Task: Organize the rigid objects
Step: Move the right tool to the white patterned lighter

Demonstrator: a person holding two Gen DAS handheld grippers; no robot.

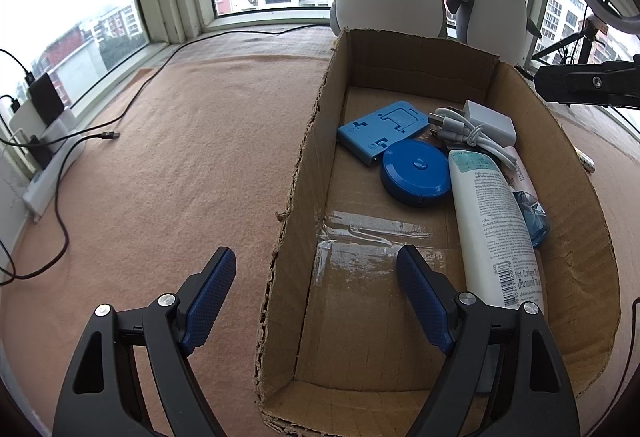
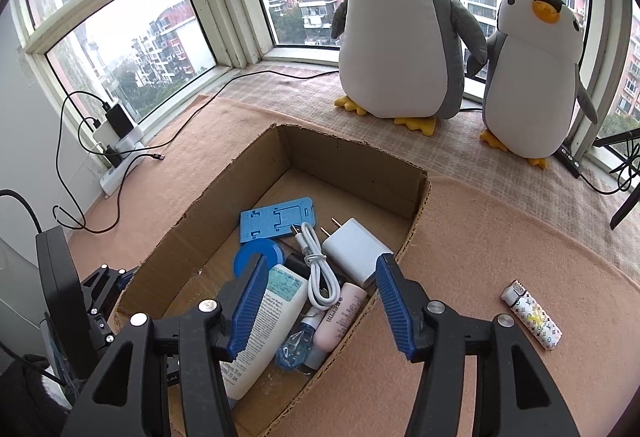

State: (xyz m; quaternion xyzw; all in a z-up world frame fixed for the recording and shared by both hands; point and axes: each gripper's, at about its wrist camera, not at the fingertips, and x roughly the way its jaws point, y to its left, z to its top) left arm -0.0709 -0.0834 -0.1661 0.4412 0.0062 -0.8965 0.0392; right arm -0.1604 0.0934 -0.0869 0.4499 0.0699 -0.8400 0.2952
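An open cardboard box (image 1: 304, 165) (image 2: 416, 213) stands on the peach blanket. Inside lie a blue phone stand (image 1: 382, 131) (image 2: 276, 219), a round blue tape measure (image 1: 416, 173) (image 2: 260, 253), a white charger with coiled cable (image 1: 488, 123) (image 2: 356, 249), a white lotion tube (image 1: 492, 225) (image 2: 268, 317), a pink tube (image 2: 340, 317) and a small blue bottle (image 1: 534, 217) (image 2: 296, 349). My left gripper (image 1: 316, 273) is open, straddling the box's left wall. My right gripper (image 2: 320, 277) is open above the box's near end, holding nothing. A patterned white lighter (image 2: 532, 313) lies on the blanket, right of the box.
Two plush penguins (image 2: 400, 29) (image 2: 536, 77) stand by the window behind the box. A power strip with plugs and black cables (image 1: 44, 141) (image 2: 116, 153) sits at the left wall. A black tripod leg (image 2: 624, 173) is at the right edge.
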